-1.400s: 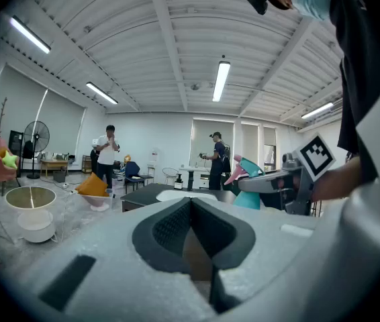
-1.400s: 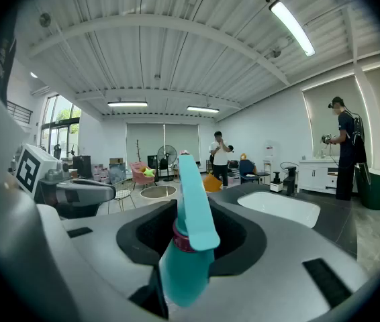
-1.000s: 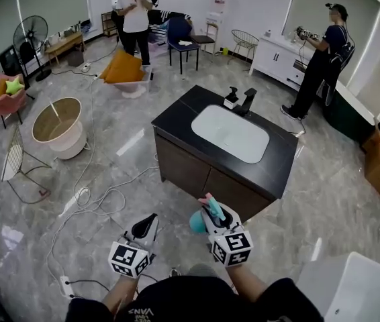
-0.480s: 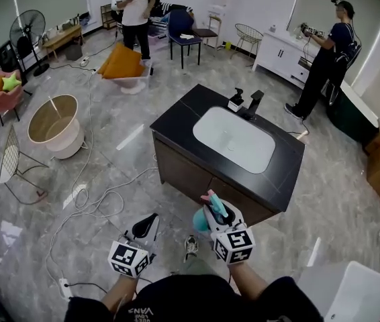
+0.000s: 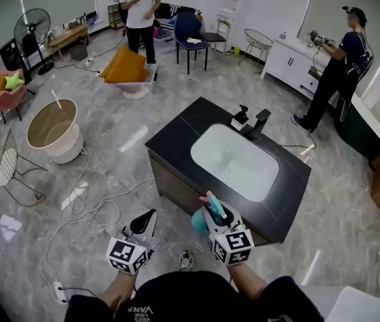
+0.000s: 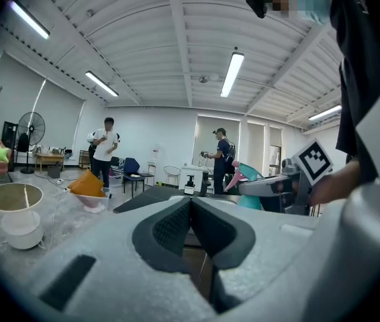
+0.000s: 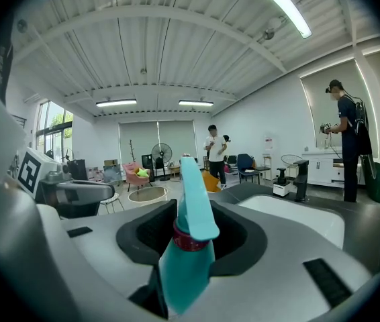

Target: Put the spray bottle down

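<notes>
A teal spray bottle (image 5: 201, 221) with a pink trigger sits between the jaws of my right gripper (image 5: 211, 211), which is shut on it. In the right gripper view the bottle (image 7: 186, 260) stands upright between the pads, its teal head above a red collar. My left gripper (image 5: 146, 220) hangs beside it with its jaws shut and nothing in them (image 6: 191, 212). From the left gripper view the bottle (image 6: 249, 178) shows at the right. Just ahead of both grippers stands a black counter (image 5: 176, 134) with a white sink (image 5: 234, 162).
A black faucet (image 5: 259, 122) and a soap dispenser (image 5: 240, 118) stand at the sink's far rim. Cables (image 5: 86, 206) trail over the floor at left, near a round tub (image 5: 54, 129). One person (image 5: 140, 12) stands at the back, another (image 5: 341, 66) at the right.
Both grippers have moved forward together toward the black counter, which now lies closer in the head view. The bottle stays in the right gripper.
</notes>
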Tool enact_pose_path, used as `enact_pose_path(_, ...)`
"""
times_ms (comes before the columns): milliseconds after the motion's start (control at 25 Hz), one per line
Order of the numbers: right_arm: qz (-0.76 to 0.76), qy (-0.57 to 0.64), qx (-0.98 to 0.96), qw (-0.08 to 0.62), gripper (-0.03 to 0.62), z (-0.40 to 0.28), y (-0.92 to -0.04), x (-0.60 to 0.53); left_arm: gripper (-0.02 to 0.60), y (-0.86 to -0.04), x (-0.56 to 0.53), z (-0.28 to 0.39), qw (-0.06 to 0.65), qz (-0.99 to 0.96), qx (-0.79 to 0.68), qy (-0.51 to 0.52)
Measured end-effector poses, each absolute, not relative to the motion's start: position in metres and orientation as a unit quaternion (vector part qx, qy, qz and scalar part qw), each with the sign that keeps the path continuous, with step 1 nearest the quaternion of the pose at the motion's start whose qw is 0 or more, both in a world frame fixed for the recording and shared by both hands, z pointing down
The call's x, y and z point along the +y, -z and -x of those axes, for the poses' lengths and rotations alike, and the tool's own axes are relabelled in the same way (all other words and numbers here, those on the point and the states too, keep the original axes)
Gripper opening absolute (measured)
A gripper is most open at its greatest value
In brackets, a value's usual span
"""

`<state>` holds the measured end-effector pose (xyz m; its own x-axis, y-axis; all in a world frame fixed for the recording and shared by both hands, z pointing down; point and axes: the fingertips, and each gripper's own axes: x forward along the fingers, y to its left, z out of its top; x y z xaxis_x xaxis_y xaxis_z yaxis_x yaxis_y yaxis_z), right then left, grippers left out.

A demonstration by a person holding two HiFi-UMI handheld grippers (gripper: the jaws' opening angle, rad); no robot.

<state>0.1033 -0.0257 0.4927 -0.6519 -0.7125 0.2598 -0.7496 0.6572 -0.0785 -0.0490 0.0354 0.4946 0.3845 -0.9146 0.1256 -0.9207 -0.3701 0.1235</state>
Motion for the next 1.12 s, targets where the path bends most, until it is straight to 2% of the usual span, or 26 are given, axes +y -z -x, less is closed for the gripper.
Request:
enact_pose_path(640, -0.417, -0.07, -0.901, 0.101, 0.144, -0.105, -0.489, -0.135, 0.011, -0.509, -0.047, 0.06, 0.097, -0.812, -0.575, -0.029)
enact_pose_path(1120, -0.466, -0.073, -0.876, 0.101, 0.144, -0.082, -0.494, -0.21, 0.011, -0.509, -0.149, 0.092, 0.098, -0.844, -0.527, -0.026)
